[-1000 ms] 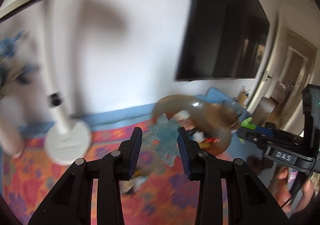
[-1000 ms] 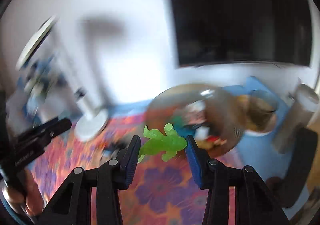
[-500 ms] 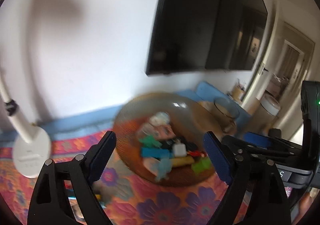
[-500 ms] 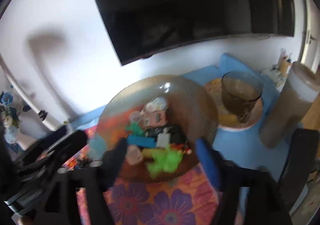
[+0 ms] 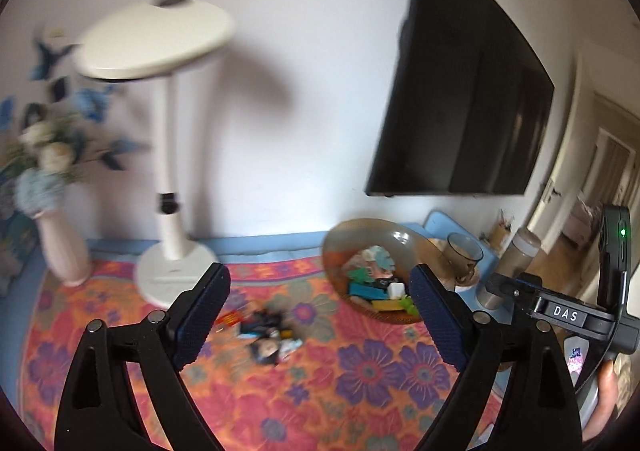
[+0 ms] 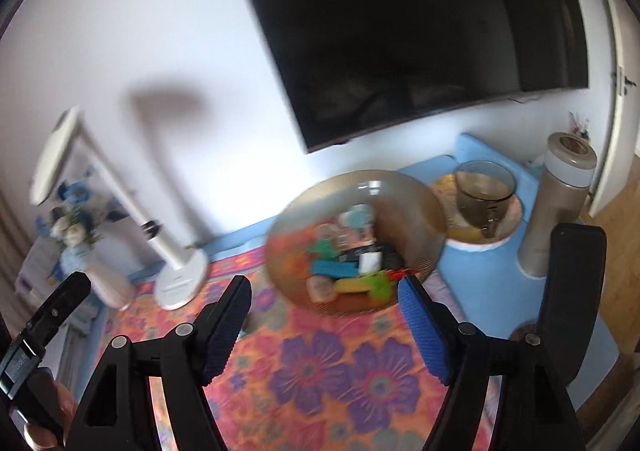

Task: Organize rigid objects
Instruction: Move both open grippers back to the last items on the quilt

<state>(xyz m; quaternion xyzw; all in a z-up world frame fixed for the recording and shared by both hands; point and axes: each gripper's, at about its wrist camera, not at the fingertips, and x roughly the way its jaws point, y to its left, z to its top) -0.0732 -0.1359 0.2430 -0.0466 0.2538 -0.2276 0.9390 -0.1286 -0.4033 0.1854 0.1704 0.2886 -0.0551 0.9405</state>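
Observation:
A brown glass bowl (image 5: 348, 247) (image 6: 412, 203) on the flowered cloth holds several small toys, among them a green frog (image 6: 378, 283) near its front rim and a pale blue piece (image 5: 380, 255). A small pile of loose toys (image 5: 266, 335) lies on the cloth left of the bowl. My left gripper (image 5: 320, 315) is open and empty, held above the cloth near the pile. My right gripper (image 6: 324, 325) is open and empty, just in front of the bowl.
A white desk lamp (image 5: 170, 259) (image 6: 176, 275) and a pink vase of flowers (image 5: 60, 251) stand at the back left. A glass mug (image 6: 484, 191) on a plate and a tall bottle (image 6: 560, 207) stand right of the bowl. A black TV (image 6: 420, 31) hangs above.
Both grippers opened: the left let go of the pale blue toy, the right of the green frog, both into the bowl. Both grippers have since drawn back from the bowl.

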